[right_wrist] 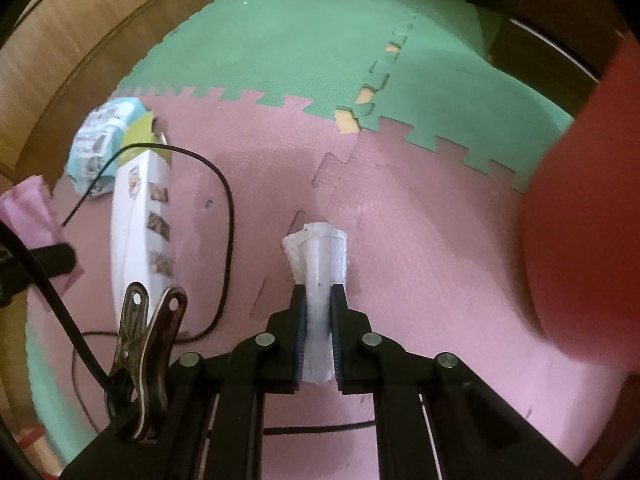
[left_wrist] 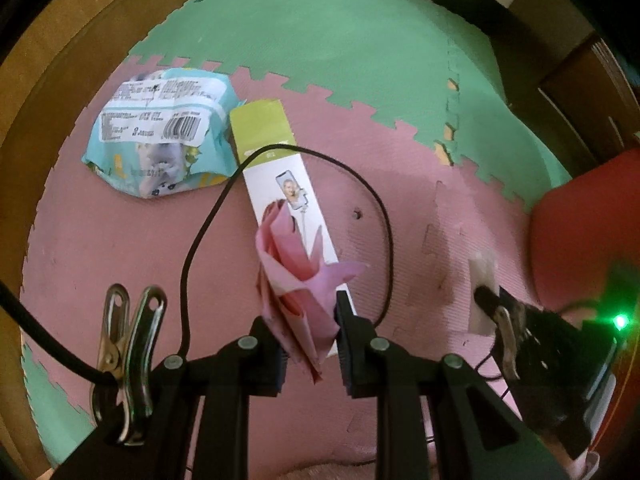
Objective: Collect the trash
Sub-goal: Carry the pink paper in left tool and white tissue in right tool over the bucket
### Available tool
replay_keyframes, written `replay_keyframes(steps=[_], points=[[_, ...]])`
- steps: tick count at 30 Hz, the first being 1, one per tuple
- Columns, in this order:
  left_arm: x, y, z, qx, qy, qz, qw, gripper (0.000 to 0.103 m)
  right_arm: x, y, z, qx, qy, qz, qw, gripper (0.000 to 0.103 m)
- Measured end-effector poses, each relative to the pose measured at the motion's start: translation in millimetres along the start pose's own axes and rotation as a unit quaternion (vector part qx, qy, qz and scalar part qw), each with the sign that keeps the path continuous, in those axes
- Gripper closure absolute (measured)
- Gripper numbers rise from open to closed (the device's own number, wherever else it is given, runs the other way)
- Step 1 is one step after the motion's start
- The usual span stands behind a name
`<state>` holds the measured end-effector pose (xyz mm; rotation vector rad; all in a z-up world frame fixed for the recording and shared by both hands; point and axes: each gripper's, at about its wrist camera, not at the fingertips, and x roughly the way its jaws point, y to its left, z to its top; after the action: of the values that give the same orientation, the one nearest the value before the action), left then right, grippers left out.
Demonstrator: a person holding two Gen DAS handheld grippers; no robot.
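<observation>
The left gripper (left_wrist: 310, 344) pinches soft pink paper (left_wrist: 296, 280); the right gripper (right_wrist: 319, 336) clamps a light, crushable white wad (right_wrist: 320, 252). The box (left_wrist: 280, 184), mid-frame, looks stiff: grip its narrow sides.

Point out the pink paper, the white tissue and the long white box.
pink paper (left_wrist: 294, 280), left wrist view, on its crumpled middle above the fingers
white tissue (right_wrist: 322, 252), right wrist view, on its upper part
long white box (left_wrist: 276, 160), left wrist view, on its white face by the phone picture
</observation>
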<state>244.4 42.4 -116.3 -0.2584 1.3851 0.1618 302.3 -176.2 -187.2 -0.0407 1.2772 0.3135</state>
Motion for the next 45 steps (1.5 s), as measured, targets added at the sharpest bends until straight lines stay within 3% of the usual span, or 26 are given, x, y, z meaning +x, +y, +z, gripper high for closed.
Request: replay_keyframes(steps=[18,35,45], points=[[-60,-46,-10,0.058,-0.040,-0.016,0.9974,0.082,-118,-22,-31,0.041,-0.071,0.023,0.996,0.091],[-127,-100,-37,0.130,-0.082,-0.056,0.9865,0.082,-205,-36,-68,0.083,-0.149,0.028,0.985,0.091],[-165,-142,-29,0.169,-0.064,-0.067,0.9812,0.082,-250,-54,-67,0.109,-0.150,0.039,0.982,0.091]])
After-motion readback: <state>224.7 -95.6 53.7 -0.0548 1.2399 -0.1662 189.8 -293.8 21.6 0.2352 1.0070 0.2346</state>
